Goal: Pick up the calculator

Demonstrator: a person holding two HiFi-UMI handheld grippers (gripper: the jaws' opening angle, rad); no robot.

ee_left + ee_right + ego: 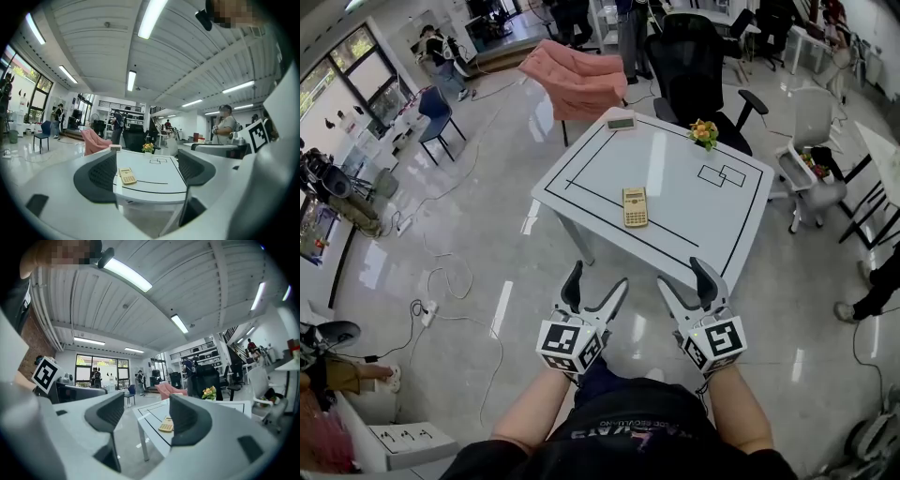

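A yellow calculator (pixel 635 207) lies flat on the white table (pixel 694 216), near its front-left edge and just inside the black outline. It shows small between the left gripper's jaws (pixel 126 176) and beside the right jaw in the right gripper view (pixel 166 424). My left gripper (pixel 594 291) and right gripper (pixel 689 283) are held side by side in front of the table, short of its edge, both open and empty. They point roughly level toward the table.
A small flower pot (pixel 704 133) and a grey device (pixel 621 121) sit at the table's far side. A black office chair (pixel 698 75) and a pink-draped chair (pixel 577 80) stand behind it. Cables (pixel 441 291) lie on the floor at left. People stand around the room.
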